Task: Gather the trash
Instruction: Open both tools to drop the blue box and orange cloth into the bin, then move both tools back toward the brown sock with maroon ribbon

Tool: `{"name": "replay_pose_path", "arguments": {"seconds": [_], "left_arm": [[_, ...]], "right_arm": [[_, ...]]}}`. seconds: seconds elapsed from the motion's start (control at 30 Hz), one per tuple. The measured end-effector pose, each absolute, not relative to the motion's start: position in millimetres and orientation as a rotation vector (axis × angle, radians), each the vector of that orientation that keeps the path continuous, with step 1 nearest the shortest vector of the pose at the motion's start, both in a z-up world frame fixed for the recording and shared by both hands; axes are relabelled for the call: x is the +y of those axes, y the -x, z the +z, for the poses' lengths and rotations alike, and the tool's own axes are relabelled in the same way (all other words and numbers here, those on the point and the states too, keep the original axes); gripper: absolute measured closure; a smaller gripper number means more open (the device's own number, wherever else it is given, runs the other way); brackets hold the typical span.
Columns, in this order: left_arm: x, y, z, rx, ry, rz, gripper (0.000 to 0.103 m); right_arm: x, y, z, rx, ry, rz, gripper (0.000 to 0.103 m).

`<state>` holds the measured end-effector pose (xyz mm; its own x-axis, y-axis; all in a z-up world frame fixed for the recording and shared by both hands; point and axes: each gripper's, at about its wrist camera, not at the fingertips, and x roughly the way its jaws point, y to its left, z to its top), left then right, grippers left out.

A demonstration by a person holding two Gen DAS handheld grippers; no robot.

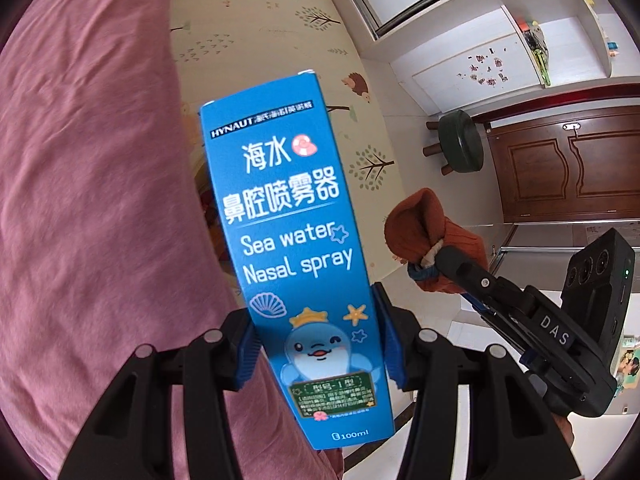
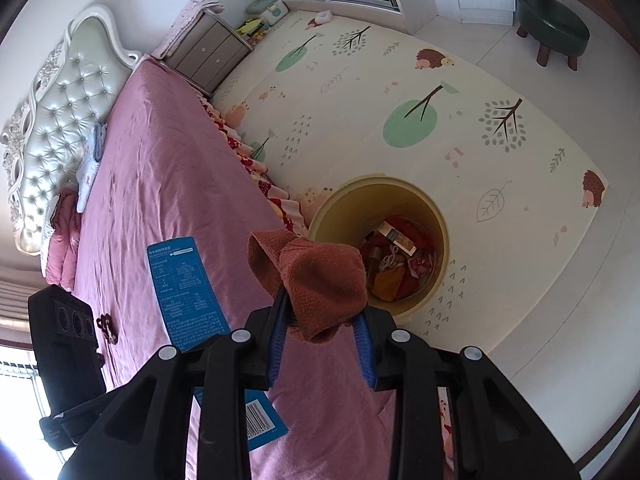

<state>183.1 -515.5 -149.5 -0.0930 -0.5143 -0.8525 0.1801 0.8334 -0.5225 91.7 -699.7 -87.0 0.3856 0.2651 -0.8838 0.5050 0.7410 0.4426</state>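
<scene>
My left claw clamps a blue box by its lower sides, lifted above the pink bed; my right claw shows alongside, pinching an orange cloth. From the right: that claw is closed on the cloth, near the yellow bin on the mat, trash inside.

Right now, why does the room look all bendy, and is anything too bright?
Left wrist view: the fisheye lens curves the wardrobe, while the blue box stays sharp. Right wrist view: the play mat bows, and the window at the lower left is washed out white.
</scene>
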Motion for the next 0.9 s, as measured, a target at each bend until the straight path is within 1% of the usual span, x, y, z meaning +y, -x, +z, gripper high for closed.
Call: {"name": "replay_pose_path", "arguments": {"seconds": [0.07,0.17,0.2,0.23,0.3,0.47,0.53,0.73,0.9], "left_arm": [[-525.6,-191.6,-150.3,1.562,0.276,-0.604,0.052],[-534.8,-204.9,-147.5,1.547,0.3,-0.624,0.049],[-537.7,-211.1,-147.1,1.544,0.298,-0.621,0.039],[-538.9,-214.1,-147.1,1.54,0.3,-0.618,0.027],[-538.9,-221.2,-147.4,1.534,0.291,-0.598,0.02],[-532.5,-223.3,-152.4,1.569,0.247,-0.544,0.018],[-526.5,-219.7,-150.0,1.553,0.22,-0.531,0.016],[-505.8,-208.3,-142.2,1.537,0.203,-0.521,0.015],[-475.1,-198.6,-127.0,1.486,0.193,-0.489,0.015]], "right_arm": [[-706.7,-97.8,-85.9,1.188,-0.761,-0.171,0.073],[-717.0,-109.4,-77.7,1.154,-0.763,-0.158,0.065],[-720.7,-112.0,-75.7,1.143,-0.762,-0.16,0.062],[-724.2,-114.6,-72.2,1.129,-0.764,-0.161,0.056],[-730.2,-119.8,-69.5,1.125,-0.766,-0.157,0.054],[-729.6,-125.0,-67.0,1.133,-0.747,-0.146,0.054],[-723.8,-123.2,-69.1,1.145,-0.744,-0.144,0.054],[-698.2,-117.2,-76.2,1.182,-0.764,-0.122,0.054],[-669.9,-118.8,-66.5,1.193,-0.744,-0.082,0.054]]}}
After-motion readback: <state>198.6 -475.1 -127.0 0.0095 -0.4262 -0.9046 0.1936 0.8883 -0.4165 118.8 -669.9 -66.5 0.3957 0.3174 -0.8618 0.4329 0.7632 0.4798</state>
